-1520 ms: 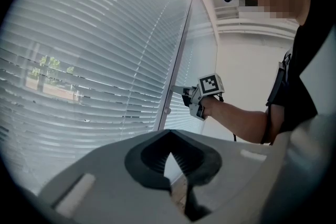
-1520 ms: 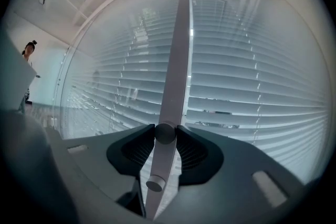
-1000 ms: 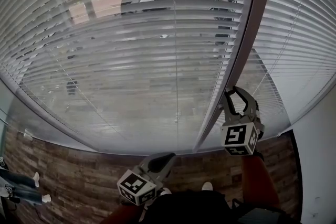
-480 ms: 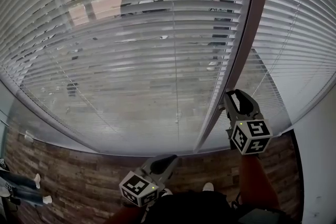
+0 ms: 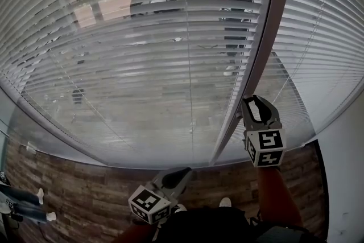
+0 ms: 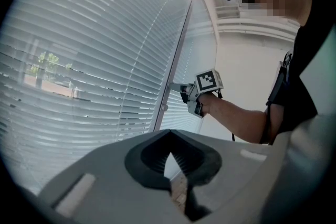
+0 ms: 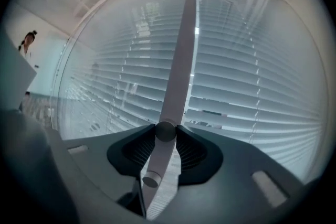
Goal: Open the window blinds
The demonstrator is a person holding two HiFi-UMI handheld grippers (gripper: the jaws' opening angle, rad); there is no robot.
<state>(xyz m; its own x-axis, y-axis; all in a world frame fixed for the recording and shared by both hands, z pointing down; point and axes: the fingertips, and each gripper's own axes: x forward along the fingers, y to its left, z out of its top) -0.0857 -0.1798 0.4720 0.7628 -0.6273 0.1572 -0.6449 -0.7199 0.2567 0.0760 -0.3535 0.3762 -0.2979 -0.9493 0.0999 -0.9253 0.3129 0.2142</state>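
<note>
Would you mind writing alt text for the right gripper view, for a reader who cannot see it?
The right gripper, whose jaws have just been closing, holds a pale tilt wand between its jaws. Behind it a pale upright bar rises up the middle of the window, with white slatted blinds filling the view on both sides.

Left tool closed (blinds beyond).

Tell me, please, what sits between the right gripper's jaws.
The blind's tilt wand stands between the right gripper's jaws, which have just been closing on it; the right gripper view shows this.
</note>
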